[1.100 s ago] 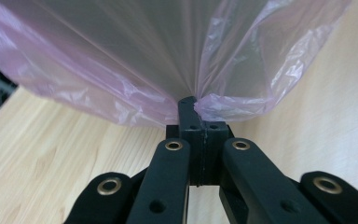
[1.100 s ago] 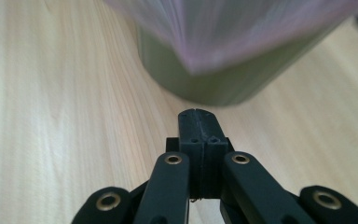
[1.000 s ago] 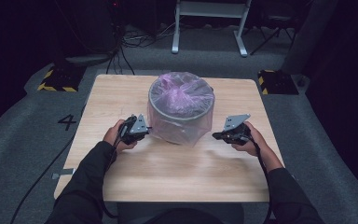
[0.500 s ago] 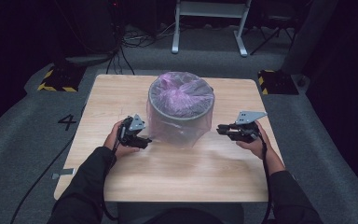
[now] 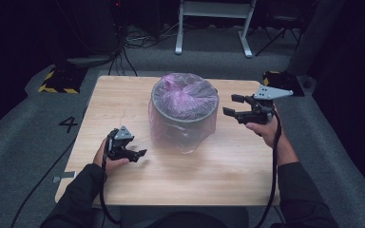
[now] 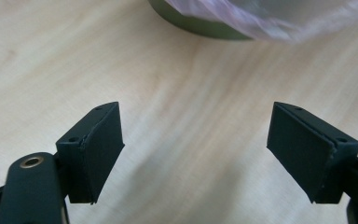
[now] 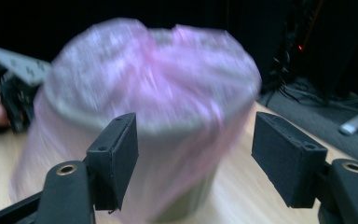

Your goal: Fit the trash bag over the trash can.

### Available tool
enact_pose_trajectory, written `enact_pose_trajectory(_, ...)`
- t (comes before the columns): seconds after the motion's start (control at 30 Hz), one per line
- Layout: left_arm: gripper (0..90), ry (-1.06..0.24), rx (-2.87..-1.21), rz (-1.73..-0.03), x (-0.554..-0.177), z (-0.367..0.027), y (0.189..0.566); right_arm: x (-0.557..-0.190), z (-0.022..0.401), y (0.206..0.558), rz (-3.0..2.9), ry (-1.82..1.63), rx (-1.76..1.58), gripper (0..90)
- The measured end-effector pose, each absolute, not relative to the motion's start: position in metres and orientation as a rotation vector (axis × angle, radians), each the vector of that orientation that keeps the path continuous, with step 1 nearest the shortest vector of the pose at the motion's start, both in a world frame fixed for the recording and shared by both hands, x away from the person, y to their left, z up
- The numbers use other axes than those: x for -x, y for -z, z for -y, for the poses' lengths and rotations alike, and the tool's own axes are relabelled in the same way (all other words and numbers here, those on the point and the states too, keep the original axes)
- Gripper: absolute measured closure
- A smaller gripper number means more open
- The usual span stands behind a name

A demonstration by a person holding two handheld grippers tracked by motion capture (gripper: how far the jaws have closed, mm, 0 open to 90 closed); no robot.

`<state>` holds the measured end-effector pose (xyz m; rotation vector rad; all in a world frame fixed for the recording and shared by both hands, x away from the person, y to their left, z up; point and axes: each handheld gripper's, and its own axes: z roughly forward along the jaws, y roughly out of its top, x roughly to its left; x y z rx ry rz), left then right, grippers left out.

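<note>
A grey round bin (image 5: 184, 124) stands in the middle of the wooden table (image 5: 123, 99), lined and draped with a thin pink plastic bag (image 5: 185, 92). My left gripper (image 5: 138, 154) lies low near the table's front left, apart from the bin, its jaws wide with only bare wood between them (image 6: 193, 140). My right gripper (image 5: 233, 105) is raised beside the bin's upper right rim; its jaws have just been opening and nothing is between them. In the right gripper view the bagged bin (image 7: 144, 107) sits blurred beyond the open jaws (image 7: 193, 158). The bin's base (image 6: 200, 25) shows at the top of the left gripper view.
The table stands on grey carpet with a number marking (image 5: 69, 124) at the left. A white metal stand (image 5: 214, 23) and cables lie behind the table. Yellow-black striped blocks (image 5: 57, 80) sit at the far corners.
Both grippers let go of the bag and opened. The left one drew back toward the front left of the table. The right one rose beside the bin's rim.
</note>
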<state>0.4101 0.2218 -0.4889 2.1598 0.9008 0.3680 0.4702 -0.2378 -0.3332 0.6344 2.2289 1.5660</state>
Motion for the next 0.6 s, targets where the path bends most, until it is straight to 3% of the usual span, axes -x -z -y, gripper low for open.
enact_pose_trajectory(0.23,18.5,-0.361,-2.199,-0.889,-0.397,-0.219,0.497,-0.488,0.199,0.308,-2.237,-1.568,-0.631,30.4)
enact_pose_trajectory(0.6,17.3,-0.362,-2.211,-0.876,-0.397,-0.217,0.503,-0.514,0.129,0.295,-2.322,-1.371,-0.61,35.7)
